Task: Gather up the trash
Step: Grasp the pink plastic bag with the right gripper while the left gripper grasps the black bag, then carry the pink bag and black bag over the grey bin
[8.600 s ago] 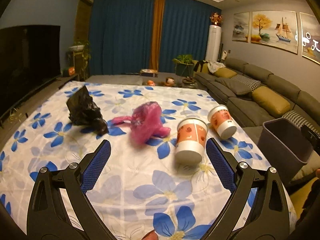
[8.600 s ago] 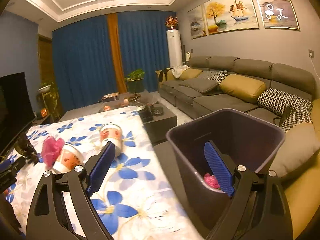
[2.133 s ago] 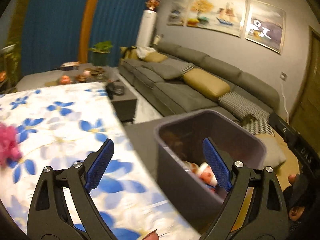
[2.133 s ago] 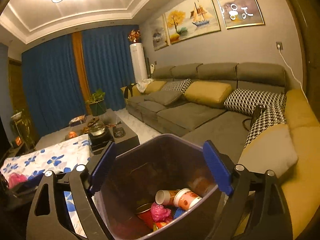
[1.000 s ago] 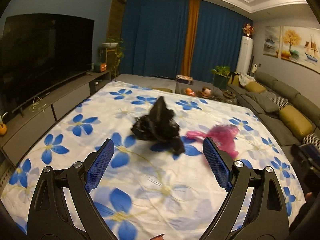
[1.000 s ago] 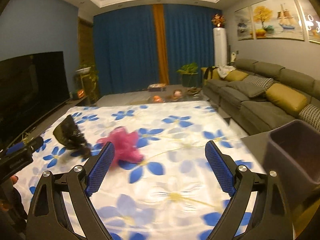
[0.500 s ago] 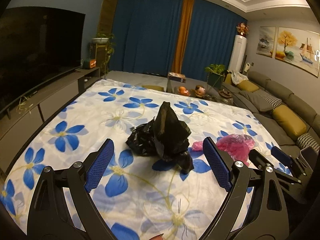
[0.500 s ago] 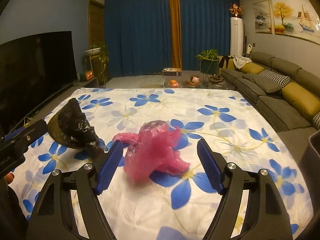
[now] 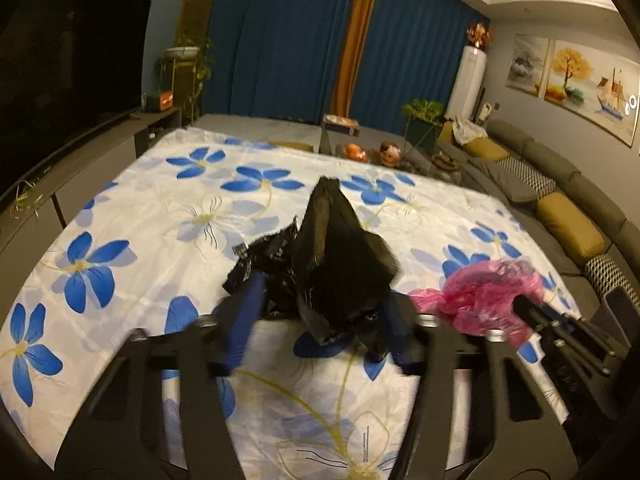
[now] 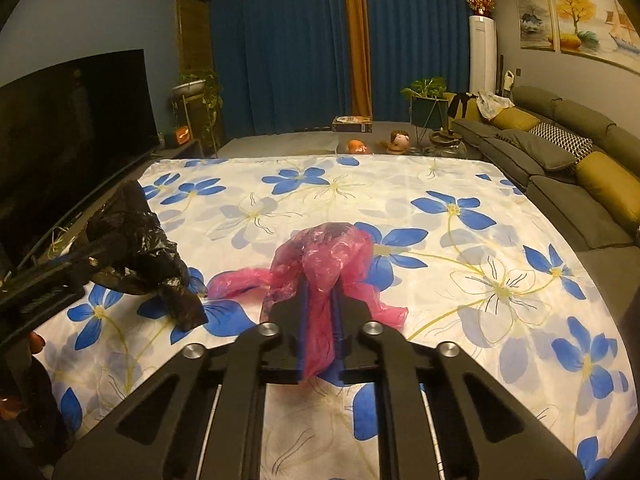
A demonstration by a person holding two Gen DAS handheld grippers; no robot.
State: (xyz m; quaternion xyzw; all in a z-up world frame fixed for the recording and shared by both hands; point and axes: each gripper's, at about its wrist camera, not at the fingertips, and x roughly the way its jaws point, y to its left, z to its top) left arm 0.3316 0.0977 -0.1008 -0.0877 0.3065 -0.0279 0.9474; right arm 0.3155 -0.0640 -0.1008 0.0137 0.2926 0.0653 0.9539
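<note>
I am counting two pieces of trash on the table, which is wearing a white cloth printed with blue flowers: one black plastic bag and one pink plastic bag, lying just beside each other near the middle of the cloth. My right tongs are pressing nearly together on the pink plastic bag, and a fold of its film is running down between the two blue pads. Its crumpled body is bulging up just past the fingertips, and one thin tail is trailing flat across the cloth toward the black plastic bag, so its long axis is lying roughly crosswise in the right wrist view. My left tongs are standing part-way spread around the base of the black plastic bag, one blue pad on each side; motion blur is keeping me from telling whether the pads are touching it. That bag is rising to a stiff peak, long axis close to upright, tip pointing up and a little away from the left camera. In the left wrist view the right tongs are showing as a dark bar against the pink bag.
</note>
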